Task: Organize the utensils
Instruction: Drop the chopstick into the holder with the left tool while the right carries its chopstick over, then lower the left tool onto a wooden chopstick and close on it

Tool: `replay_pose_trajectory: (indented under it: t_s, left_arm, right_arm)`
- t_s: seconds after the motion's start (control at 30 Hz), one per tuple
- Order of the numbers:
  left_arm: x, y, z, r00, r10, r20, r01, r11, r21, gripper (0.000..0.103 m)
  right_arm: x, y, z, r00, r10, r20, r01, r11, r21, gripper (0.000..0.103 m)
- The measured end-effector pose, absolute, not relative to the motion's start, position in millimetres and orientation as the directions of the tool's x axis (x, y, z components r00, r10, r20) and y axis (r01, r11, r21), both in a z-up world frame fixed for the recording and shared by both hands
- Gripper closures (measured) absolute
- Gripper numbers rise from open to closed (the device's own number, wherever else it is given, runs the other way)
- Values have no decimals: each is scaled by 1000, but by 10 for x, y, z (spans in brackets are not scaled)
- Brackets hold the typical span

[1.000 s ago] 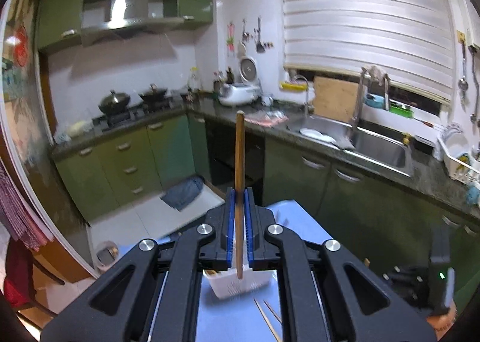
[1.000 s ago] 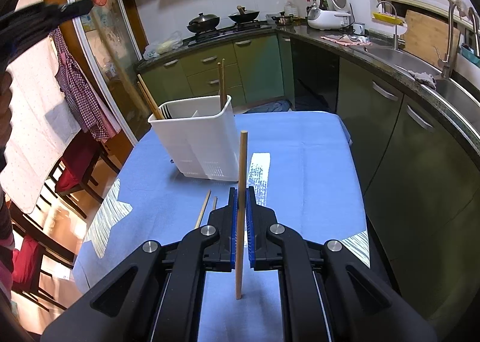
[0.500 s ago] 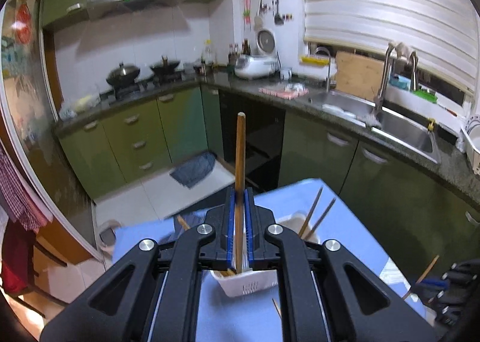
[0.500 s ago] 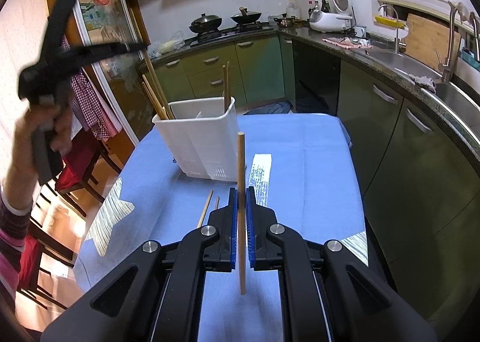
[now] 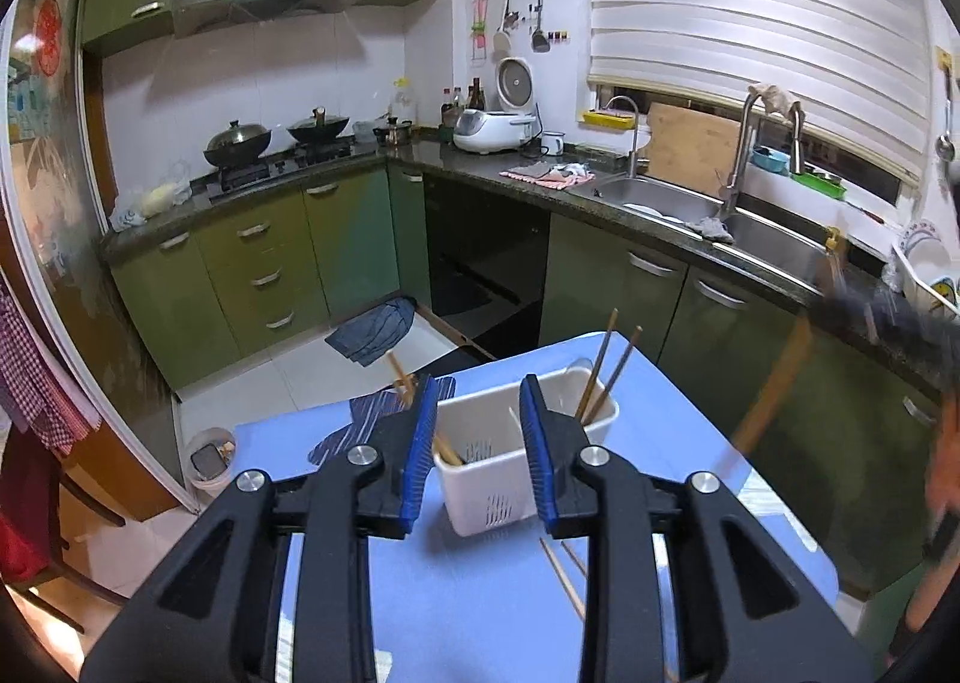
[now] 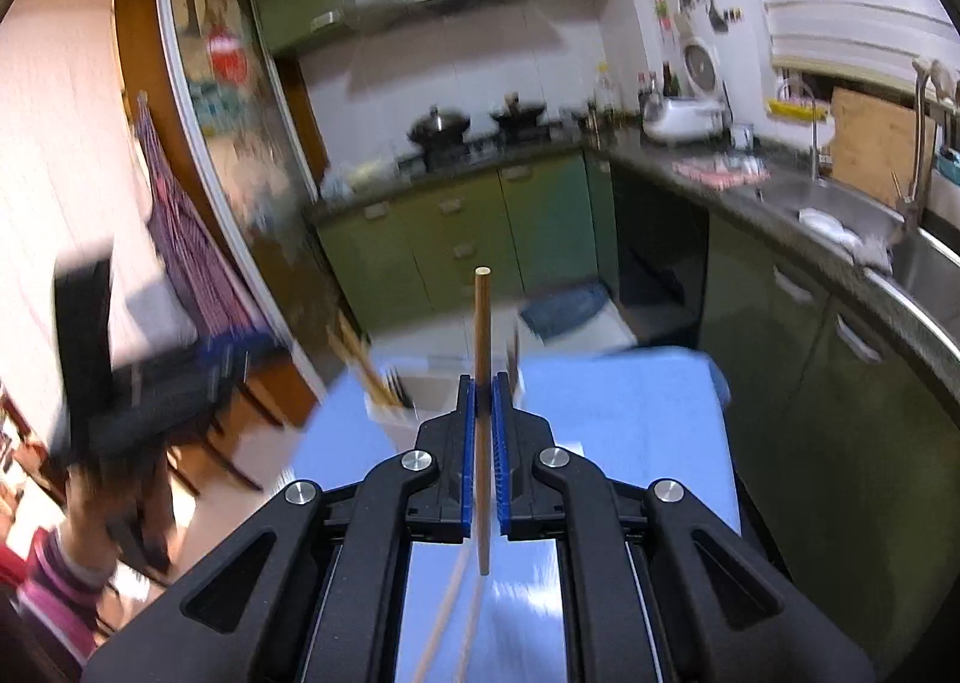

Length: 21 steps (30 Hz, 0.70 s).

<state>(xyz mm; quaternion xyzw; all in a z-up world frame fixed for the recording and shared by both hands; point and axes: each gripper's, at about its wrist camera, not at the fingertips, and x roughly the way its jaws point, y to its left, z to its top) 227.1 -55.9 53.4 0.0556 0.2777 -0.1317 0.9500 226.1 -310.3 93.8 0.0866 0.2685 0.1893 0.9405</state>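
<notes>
In the left wrist view my left gripper (image 5: 478,389) hangs just over the white utensil holder (image 5: 510,479). Its jaws are opening and nothing is between them. Several wooden chopsticks (image 5: 603,377) lean in the holder, and one (image 5: 445,448) lies by the left finger. Two more chopsticks (image 5: 561,575) lie on the blue tablecloth (image 5: 480,611). My right gripper (image 6: 483,386) is shut on an upright chopstick (image 6: 482,323) above the table, behind the blurred holder (image 6: 414,392). It also shows as a blur, the right gripper (image 5: 888,317), at the right.
Green kitchen cabinets (image 5: 270,269) and a counter with a sink (image 5: 660,197) run beyond the table's far edge. A cloth (image 5: 372,332) lies on the floor. Chairs (image 6: 198,401) stand to the left of the table. A hand and sleeve (image 6: 66,563) hold the blurred left gripper.
My left gripper sank toward the holder and its jaws parted; the chopstick it held is gone from between them. My right gripper rose from the table with its chopstick.
</notes>
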Motion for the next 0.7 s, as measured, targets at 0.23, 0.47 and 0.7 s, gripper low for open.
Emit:
replay_pose_trajectory:
  t_s: [0.23, 0.47, 0.7]
  left_arm:
    - [2080, -383, 471, 798, -216, -563, 278, 960, 25, 72]
    - [2073, -265, 364, 780, -209, -589, 270, 963, 17, 71]
    - [2126, -227, 196, 742, -219, -633, 275, 961, -10, 71]
  right_arm:
    - [2747, -2870, 1377, 861, 349, -369, -260, 927, 271, 97]
    - [3237, -2608, 1044, 823, 306, -478, -221, 949, 227, 97]
    - [3327, -2371, 503, 752, 297, -589, -248, 955, 164, 96]
